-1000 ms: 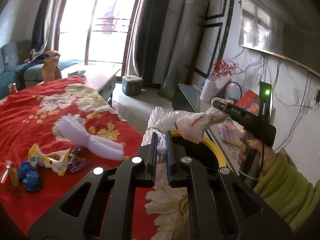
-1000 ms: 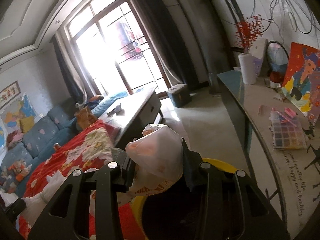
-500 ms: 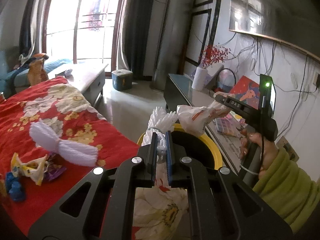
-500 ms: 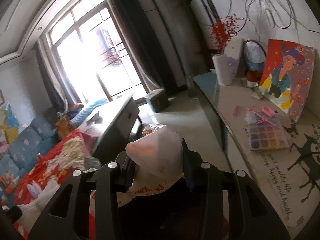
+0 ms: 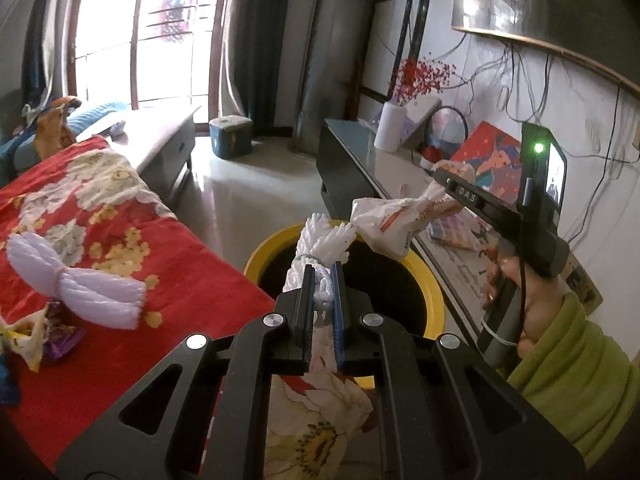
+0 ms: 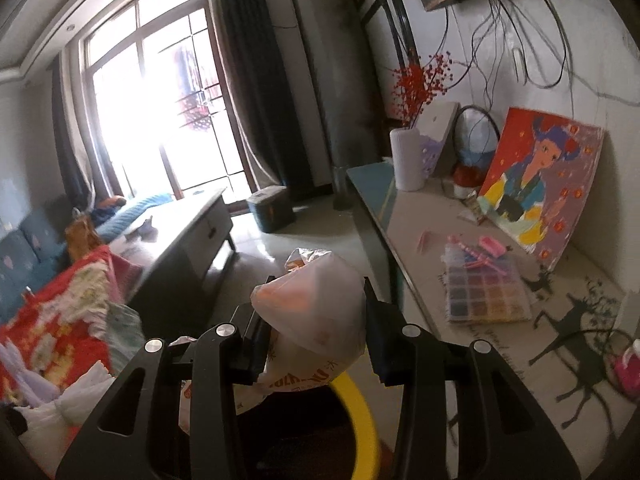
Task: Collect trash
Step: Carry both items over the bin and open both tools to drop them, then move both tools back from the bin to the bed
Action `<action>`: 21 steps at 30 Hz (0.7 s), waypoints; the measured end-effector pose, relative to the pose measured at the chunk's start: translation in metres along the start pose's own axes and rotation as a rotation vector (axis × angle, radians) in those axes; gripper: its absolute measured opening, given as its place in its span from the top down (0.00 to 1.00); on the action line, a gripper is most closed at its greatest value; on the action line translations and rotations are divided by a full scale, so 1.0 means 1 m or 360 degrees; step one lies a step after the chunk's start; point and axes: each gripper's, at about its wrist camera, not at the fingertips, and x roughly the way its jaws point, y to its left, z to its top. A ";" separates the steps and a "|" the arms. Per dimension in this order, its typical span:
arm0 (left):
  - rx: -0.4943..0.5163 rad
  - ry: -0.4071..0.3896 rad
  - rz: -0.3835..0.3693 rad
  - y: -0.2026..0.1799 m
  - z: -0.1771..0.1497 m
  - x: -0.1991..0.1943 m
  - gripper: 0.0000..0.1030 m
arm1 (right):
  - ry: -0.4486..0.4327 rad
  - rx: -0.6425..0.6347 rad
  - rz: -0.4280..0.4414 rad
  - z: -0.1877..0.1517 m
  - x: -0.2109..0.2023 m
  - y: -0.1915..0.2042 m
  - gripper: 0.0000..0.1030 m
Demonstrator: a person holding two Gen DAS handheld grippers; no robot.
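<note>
Trash bin [image 5: 432, 300] yellow-rimmed, left gripper [image 5: 322, 276] clamping white foam netting [image 5: 326, 240], right gripper [image 6: 316, 308] pinching crumpled bag [image 6: 312, 312], print perhaps "UZK".

- Daylight floods through the window [image 6: 168, 120], which I see blown out white.
- Floor [image 5: 256, 200] shows glare.
- Fisheye bends the edges, corners go dark.
- Yellow bin rim [image 6: 362, 412] looks motion-blurred to me.

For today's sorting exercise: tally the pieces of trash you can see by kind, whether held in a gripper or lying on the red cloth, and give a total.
White foam net sleeves: 2
Plastic bags: 1
Crumpled wrappers: 2
Total: 5
</note>
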 end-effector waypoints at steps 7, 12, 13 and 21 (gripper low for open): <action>-0.0002 0.0061 -0.0012 -0.004 -0.002 0.021 0.96 | 0.0048 -0.0077 -0.0047 -0.014 0.013 0.002 0.62; -0.0018 0.0052 -0.0028 -0.002 0.003 0.031 0.90 | 0.0109 -0.0021 0.0033 -0.018 0.019 0.003 0.54; -0.0031 0.0048 -0.0031 -0.001 0.004 0.031 0.77 | 0.0115 0.0011 0.0071 -0.017 0.019 0.002 0.51; -0.0085 0.0007 -0.0046 0.002 0.003 0.024 0.32 | 0.0155 0.0035 0.0173 -0.016 0.017 0.014 0.36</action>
